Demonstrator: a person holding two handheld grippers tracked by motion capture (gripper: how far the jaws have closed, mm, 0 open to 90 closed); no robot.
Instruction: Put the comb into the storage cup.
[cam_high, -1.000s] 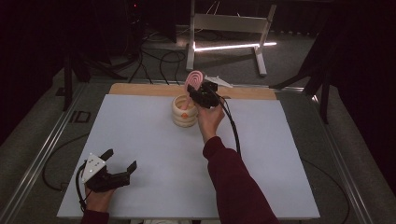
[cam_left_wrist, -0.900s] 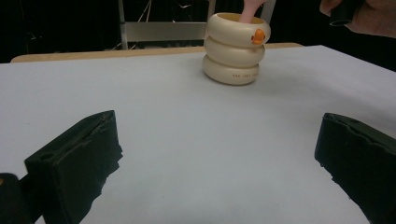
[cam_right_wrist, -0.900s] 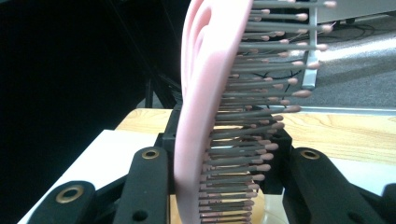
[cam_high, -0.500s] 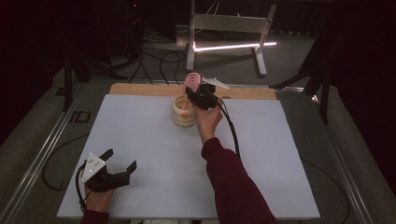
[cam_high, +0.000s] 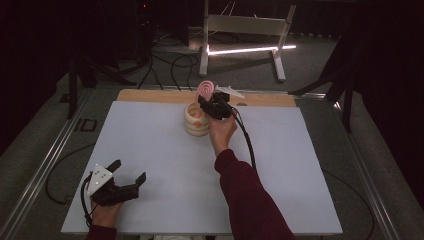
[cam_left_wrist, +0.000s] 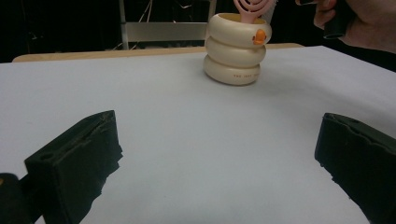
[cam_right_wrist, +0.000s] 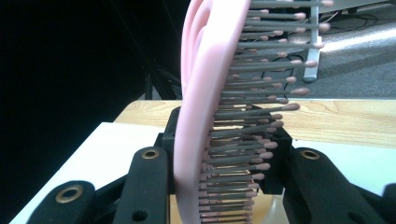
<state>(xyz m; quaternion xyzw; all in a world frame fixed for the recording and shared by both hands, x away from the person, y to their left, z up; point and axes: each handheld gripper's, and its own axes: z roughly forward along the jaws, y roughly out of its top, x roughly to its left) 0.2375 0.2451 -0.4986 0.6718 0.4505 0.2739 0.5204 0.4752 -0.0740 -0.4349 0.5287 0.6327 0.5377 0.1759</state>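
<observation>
Above the cream holder (cam_high: 196, 120), right tongs (cam_high: 212, 102) clamp the pink hairbrush (cam_high: 205, 89) (left tongs (cam_high: 127, 172) gape).

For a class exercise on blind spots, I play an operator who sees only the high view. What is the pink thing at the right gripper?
Observer: The right gripper view shows a pink plastic hairbrush with grey, pink-tipped bristles, clamped between the fingers of the right gripper.
Operator: Is its lower end inside the cream holder, or behind it?
Observer: Inside. In the left gripper view the hairbrush drops behind the near rim of the cream three-ringed holder, into its mouth.
Operator: Does the holder carry any marking?
Observer: Yes, a line of small dark print on its lowest ring, too small to read.
</observation>
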